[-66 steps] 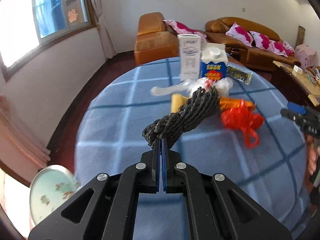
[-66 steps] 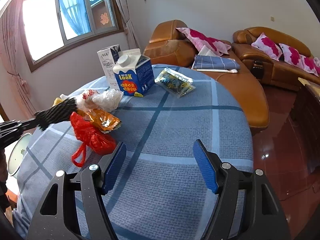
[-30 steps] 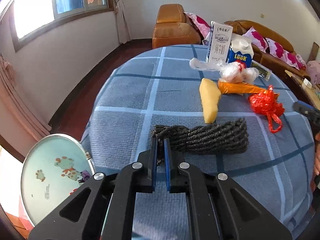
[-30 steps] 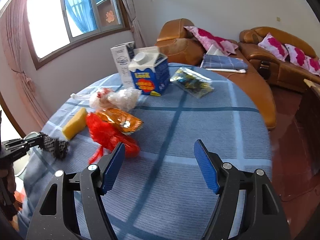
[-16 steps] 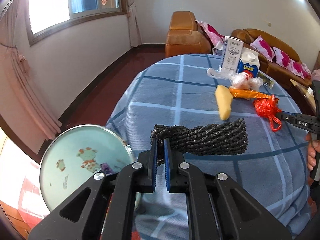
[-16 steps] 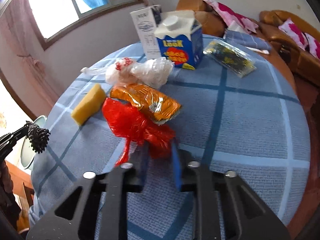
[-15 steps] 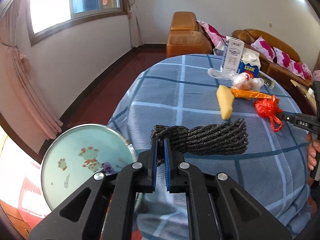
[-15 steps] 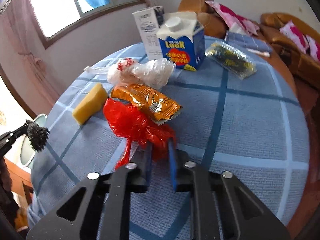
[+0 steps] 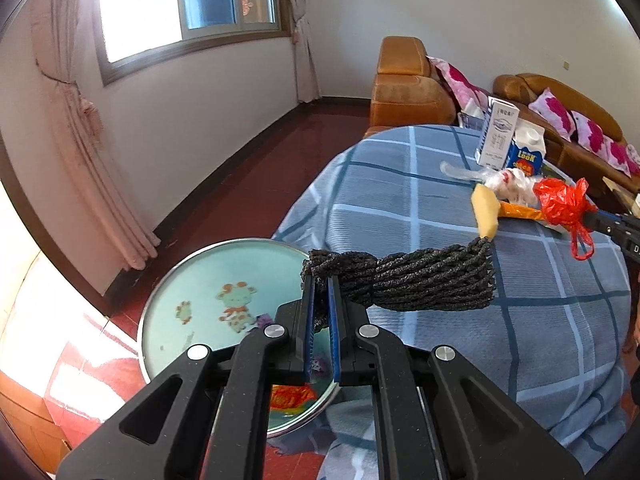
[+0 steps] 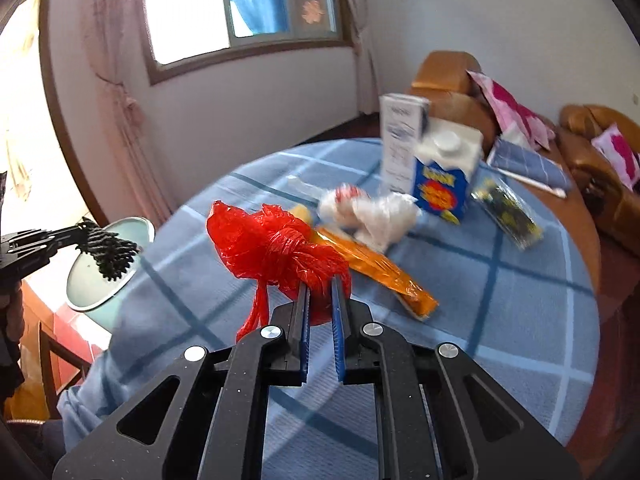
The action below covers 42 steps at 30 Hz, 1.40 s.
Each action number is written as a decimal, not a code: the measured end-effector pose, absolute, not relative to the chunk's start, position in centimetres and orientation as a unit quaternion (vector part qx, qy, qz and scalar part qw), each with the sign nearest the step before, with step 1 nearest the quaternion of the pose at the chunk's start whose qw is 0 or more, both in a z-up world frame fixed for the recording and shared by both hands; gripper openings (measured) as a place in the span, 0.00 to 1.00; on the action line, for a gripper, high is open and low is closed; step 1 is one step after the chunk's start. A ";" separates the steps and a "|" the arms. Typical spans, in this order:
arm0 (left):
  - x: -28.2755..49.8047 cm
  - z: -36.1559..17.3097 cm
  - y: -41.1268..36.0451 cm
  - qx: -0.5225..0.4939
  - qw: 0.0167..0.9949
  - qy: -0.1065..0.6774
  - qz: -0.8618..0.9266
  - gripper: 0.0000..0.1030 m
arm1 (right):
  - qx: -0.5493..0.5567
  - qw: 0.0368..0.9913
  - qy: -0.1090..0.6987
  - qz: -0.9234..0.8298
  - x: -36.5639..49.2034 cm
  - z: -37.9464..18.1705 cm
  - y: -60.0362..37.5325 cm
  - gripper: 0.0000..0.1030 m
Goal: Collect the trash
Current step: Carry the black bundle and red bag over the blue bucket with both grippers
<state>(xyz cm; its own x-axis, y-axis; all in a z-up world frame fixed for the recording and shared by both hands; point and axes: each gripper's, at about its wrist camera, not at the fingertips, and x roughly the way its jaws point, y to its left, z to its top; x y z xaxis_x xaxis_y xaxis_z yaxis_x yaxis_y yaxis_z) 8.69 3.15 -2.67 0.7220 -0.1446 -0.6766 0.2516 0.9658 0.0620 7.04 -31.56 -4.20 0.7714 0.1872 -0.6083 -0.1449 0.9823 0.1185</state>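
Note:
My left gripper (image 9: 320,280) is shut on one end of a black coiled rope bundle (image 9: 420,280), held level in the air at the table's left edge, above a round pale-green bin top (image 9: 208,292) printed with cartoon animals. In the right wrist view the same bundle (image 10: 108,252) hangs over the bin (image 10: 86,284). My right gripper (image 10: 319,280) has its jaws closing, with the pads pinching a knotted red plastic bag (image 10: 276,248) lifted off the blue checked tablecloth (image 10: 520,320). The red bag (image 9: 560,200) also shows at the far right of the left wrist view.
On the table lie a yellow sponge (image 9: 486,212), an orange snack packet (image 10: 376,268), a crumpled white bag (image 10: 376,212), a blue milk carton (image 10: 444,176), a tall white box (image 10: 400,140) and a dark packet (image 10: 508,208). Brown sofas (image 9: 404,92) stand behind.
My right gripper went from wide open to clamped on the red bag and lifted it. My left gripper carried the rope leftward, off the table edge to above the bin.

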 end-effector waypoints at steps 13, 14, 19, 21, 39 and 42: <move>8.5 -3.1 7.6 0.068 0.928 0.364 -0.048 0.06 | -0.024 0.942 0.308 0.133 10.0 -3.0 -25.8 0.10; 8.5 -3.2 7.7 0.068 0.928 0.364 -0.044 0.06 | -0.029 0.941 0.307 0.137 10.3 -3.0 -25.3 0.10; 8.8 -3.7 8.8 0.069 0.927 0.369 -0.022 0.06 | -0.052 0.937 0.306 0.159 11.6 -3.3 -23.0 0.10; 8.9 -4.0 9.3 0.069 0.926 0.372 -0.014 0.06 | -0.059 0.935 0.306 0.167 12.3 -3.4 -22.2 0.10; 9.1 -5.1 12.8 0.070 0.919 0.385 0.044 0.06 | -0.113 0.916 0.306 0.233 15.9 -4.7 -15.9 0.10; 9.1 -5.1 13.4 0.068 0.919 0.385 0.051 0.06 | -0.120 0.913 0.305 0.242 16.1 -4.9 -14.9 0.10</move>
<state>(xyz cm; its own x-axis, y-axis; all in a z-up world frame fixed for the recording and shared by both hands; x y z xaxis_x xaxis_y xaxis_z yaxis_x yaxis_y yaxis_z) 9.05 13.35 -5.07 0.6978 0.1463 -0.7012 -0.0414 0.9855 0.1644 16.14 -14.94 -4.87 0.6970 0.3696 -0.6145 -0.5153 0.8540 -0.0709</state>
